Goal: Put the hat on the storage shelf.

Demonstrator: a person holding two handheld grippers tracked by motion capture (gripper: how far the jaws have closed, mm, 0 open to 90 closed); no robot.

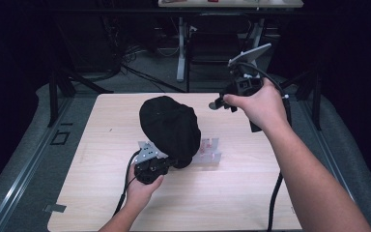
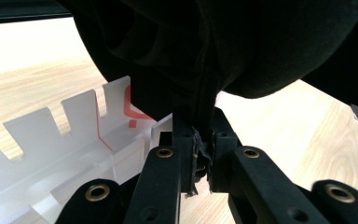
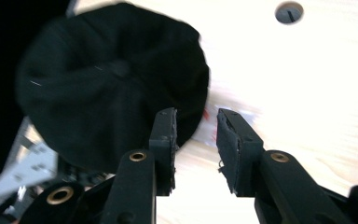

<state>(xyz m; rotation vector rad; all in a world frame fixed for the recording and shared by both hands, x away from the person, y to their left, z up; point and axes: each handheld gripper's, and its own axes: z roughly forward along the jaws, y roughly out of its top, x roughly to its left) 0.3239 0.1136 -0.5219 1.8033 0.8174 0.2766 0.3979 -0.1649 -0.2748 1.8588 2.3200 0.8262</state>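
So far we have the black hat [image 1: 170, 128] lifted by its edge: our left gripper [image 2: 200, 156] is clamped on a fold of its fabric, near the middle of the table [image 1: 101, 193], and the hat hangs over the clear rack [image 1: 212, 151] just right of it. Setting it down or arranging it seems left to do. Our right gripper [image 3: 196, 140] stands with jaws apart and nothing between them, raised at the far right, hand [image 1: 261, 104] angled back toward the hat. Our left hand [image 1: 142, 188] sits low, pointing away from us.
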